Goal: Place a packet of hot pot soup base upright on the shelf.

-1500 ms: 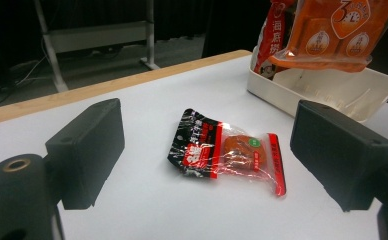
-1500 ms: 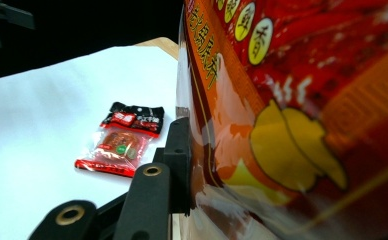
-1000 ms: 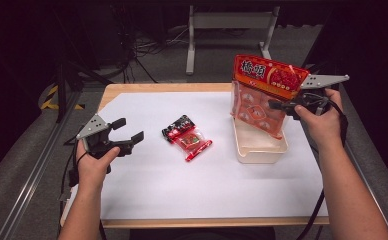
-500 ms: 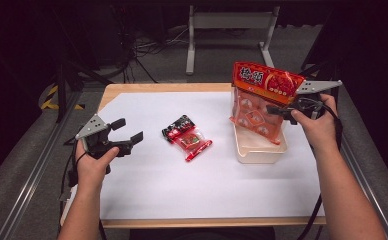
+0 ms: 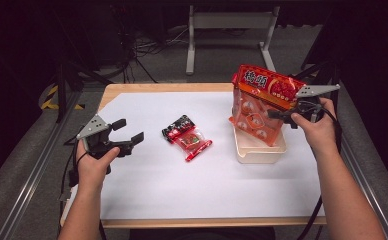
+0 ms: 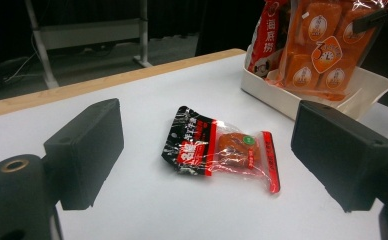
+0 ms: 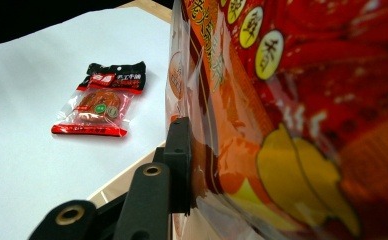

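A large red and orange snack bag [image 5: 260, 102] stands tilted in a white tray [image 5: 259, 150] at the right of the table. My right gripper [image 5: 277, 114] is shut on the bag's right edge, and the bag [image 7: 292, 100] looms close in the right gripper view. A small red and black snack packet [image 5: 186, 136] lies flat on the white sheet at the middle. My left gripper [image 5: 127, 132] stands open to the left of that packet [image 6: 217, 147], which lies ahead of its jaws, a short way off.
A white sheet [image 5: 192, 190] covers most of the wooden table [image 5: 132, 89]. Beyond the far edge stand a grey frame [image 5: 232, 25] and cables on the floor. Metal rails run along both sides.
My right gripper has shifted the big bag a little to the left and lower over the tray. The left gripper has stayed where it was.
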The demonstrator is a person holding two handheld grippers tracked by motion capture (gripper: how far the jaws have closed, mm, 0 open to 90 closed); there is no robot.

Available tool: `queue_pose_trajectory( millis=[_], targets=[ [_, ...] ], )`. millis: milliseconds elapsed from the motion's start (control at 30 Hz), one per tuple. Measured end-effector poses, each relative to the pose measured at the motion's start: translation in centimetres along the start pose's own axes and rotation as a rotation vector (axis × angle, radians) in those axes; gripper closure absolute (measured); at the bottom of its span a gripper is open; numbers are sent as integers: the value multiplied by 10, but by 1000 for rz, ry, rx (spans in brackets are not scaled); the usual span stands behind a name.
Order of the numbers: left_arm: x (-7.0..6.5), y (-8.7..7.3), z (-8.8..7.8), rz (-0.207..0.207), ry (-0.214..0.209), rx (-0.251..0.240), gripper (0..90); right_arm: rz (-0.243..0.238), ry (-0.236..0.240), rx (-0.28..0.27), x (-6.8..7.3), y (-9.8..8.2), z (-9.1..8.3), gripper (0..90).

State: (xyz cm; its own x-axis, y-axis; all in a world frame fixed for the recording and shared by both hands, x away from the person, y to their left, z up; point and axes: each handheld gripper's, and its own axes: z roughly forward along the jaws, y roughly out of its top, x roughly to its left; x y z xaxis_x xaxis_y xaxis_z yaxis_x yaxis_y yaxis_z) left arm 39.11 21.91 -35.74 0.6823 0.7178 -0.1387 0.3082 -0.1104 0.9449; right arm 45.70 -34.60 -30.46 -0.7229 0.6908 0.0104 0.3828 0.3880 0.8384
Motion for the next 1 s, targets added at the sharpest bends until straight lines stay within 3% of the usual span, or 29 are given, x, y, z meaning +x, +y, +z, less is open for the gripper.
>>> queue_pose_trajectory(
  millis=[433,633,767,833,1000],
  targets=[
    [1,0,0,2,3,4,144,5,-47,53,3,1,-4,703],
    [1,-1,0,-1,3,5,145,-4,-75,109,9,4,-2,702],
    [0,0,0,0,0,1,145,-28,-108,173,14,4,10,703],
    [1,0,-1,2,2,-1,145,-55,-126,224,17,-2,25,703],
    [1,-1,-1,-3,3,1,144,-43,-106,206,15,-4,27,702]
  ],
)
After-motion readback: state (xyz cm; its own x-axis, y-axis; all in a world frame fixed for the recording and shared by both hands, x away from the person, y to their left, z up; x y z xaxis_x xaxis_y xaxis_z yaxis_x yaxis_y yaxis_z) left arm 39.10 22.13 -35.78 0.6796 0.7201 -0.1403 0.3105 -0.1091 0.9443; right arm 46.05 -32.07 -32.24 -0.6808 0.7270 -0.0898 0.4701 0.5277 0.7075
